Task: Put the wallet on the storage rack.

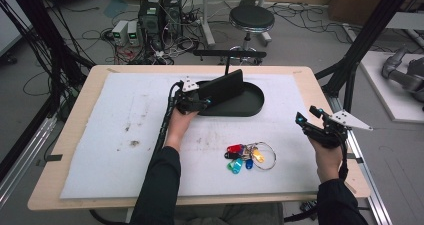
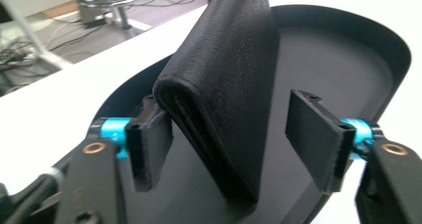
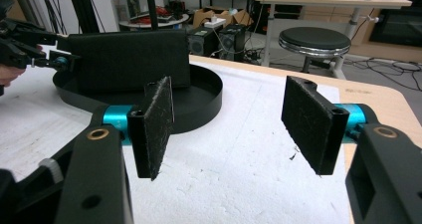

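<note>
So the left gripper [image 2: 234,144] has its jaws spread apart, with the black folded leather wallet [image 2: 226,79] standing on edge between them, inside the shallow black oval tray [image 2: 358,59]. The wallet leans against the jaw on the left of the left gripper view, I think, though actual contact is hard to call. The right gripper [image 3: 239,119] hangs wide apart with nothing in it over the white foam mat [image 3: 234,174], well off to the side. A bunch of colourful plastic key tags on a metal ring [image 1: 247,157] lies between the two grippers, nearer the person.

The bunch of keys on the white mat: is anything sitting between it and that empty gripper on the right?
Nothing visible. Bare white mat lies between the right gripper, its jaws open, and the bunch of keys. The black tray and wallet sit farther back.
</note>
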`<state>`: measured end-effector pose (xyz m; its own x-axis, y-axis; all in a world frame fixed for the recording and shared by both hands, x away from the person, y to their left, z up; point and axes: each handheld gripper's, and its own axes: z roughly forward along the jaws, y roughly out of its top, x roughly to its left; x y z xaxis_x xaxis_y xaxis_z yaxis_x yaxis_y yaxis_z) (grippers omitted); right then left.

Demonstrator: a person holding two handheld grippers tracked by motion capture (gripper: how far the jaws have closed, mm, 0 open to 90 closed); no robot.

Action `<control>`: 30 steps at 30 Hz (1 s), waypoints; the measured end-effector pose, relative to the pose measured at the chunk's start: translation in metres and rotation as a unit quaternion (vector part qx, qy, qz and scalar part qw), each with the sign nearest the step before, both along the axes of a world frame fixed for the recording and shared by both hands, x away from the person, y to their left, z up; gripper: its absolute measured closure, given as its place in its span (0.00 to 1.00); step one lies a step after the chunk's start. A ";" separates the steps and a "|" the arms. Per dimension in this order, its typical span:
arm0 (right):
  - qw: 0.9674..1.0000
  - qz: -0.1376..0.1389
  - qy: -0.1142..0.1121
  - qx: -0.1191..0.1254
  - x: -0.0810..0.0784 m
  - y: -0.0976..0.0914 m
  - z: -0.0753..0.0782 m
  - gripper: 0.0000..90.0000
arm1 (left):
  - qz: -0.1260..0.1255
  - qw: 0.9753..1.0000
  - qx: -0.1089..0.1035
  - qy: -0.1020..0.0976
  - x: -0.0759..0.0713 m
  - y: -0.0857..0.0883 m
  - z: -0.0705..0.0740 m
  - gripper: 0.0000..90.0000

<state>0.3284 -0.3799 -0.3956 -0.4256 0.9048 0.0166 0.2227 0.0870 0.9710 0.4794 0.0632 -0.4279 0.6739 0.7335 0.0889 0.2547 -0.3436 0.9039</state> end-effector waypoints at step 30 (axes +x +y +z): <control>1.000 0.013 0.009 -0.008 0.000 0.006 -0.003 0.40 | -0.021 0.996 -0.073 -0.048 -0.117 0.075 0.031 0.29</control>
<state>0.3284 -0.3740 -0.3984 -0.4485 0.8937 0.0105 0.2368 0.1076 0.9656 0.3628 0.1380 -0.3967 0.6981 0.7143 0.0493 0.1523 -0.2154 0.9646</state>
